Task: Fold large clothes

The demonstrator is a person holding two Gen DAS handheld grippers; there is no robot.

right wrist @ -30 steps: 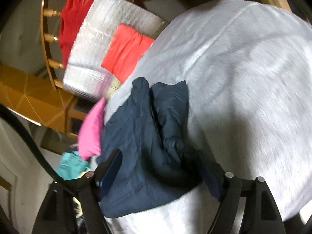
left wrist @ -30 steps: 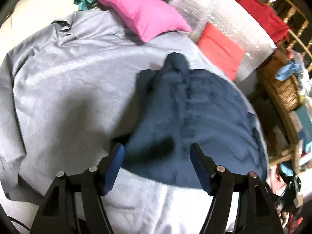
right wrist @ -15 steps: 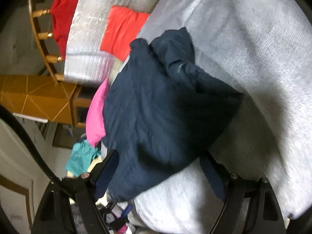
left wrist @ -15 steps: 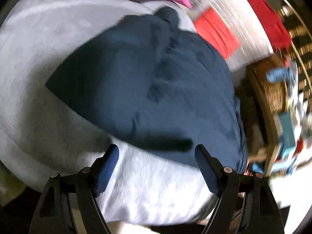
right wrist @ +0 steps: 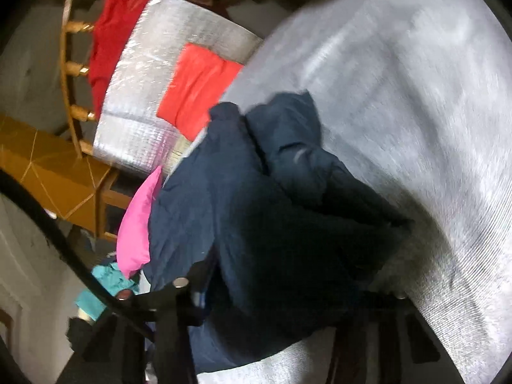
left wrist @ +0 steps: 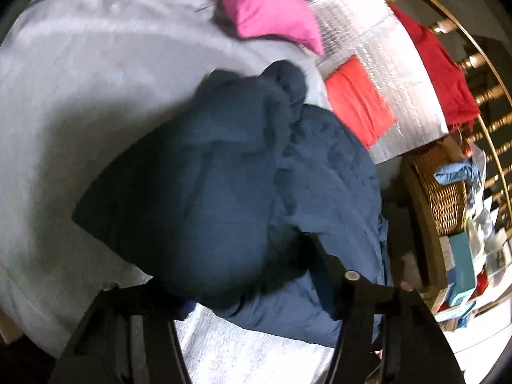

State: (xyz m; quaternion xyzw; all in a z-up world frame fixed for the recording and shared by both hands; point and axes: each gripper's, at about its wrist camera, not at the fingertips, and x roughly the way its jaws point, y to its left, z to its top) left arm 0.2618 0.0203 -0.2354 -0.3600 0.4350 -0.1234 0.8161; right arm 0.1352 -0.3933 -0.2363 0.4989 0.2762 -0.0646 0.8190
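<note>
A dark navy garment (left wrist: 230, 192) lies bunched on a grey sheet (left wrist: 80, 80). A lifted fold of it hangs between the fingers of my left gripper (left wrist: 252, 291) and hides the pads, so I cannot tell whether the jaws are open or shut. In the right wrist view the same garment (right wrist: 272, 224) fills the space between the fingers of my right gripper (right wrist: 288, 297), and its cloth also covers the pads. The fold stands raised above the grey sheet (right wrist: 400, 96).
A pink pillow (left wrist: 268, 9) lies at the far side. A silver quilted mat (left wrist: 377, 64) holds a folded red-orange cloth (left wrist: 358, 105). A red garment (left wrist: 438, 67) hangs on a wooden rail. A wicker basket (left wrist: 444, 192) stands on the right.
Both grippers have moved closer to the navy garment. A fold of it has risen and now covers both pairs of finger pads, which showed bare and wide apart before.
</note>
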